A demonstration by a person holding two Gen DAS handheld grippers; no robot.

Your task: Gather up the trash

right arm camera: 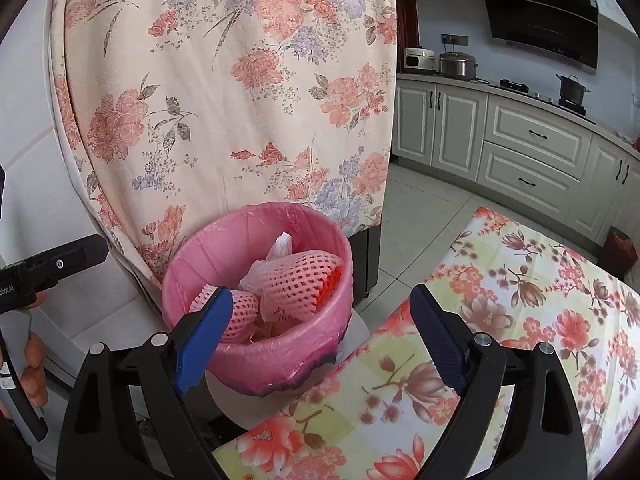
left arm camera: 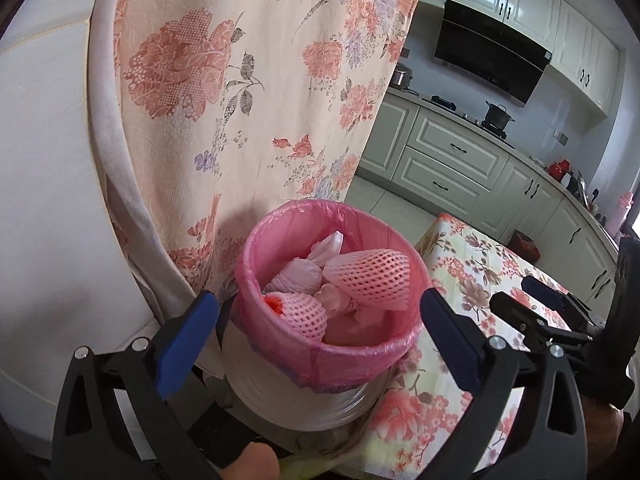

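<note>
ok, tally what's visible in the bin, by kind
Pink foam fruit nets: 2
White crumpled plastic bags or wrappers: about 3 showing, more may be buried
Total visible: about 5, all inside the pink-lined bin

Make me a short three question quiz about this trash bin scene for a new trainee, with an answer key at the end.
1. True or false: the left gripper is clamped on a foam net.
2. What colour is the liner of the trash bin? A) black B) pink C) green
3. Fill in: the table beside the bin wears a ______ patterned cloth.

Key:
1. False. Both the left gripper and the right gripper stand open with nothing between the fingers.
2. B. The foam fruit nets lie inside it with crumpled white bags.
3. Floral.
</note>
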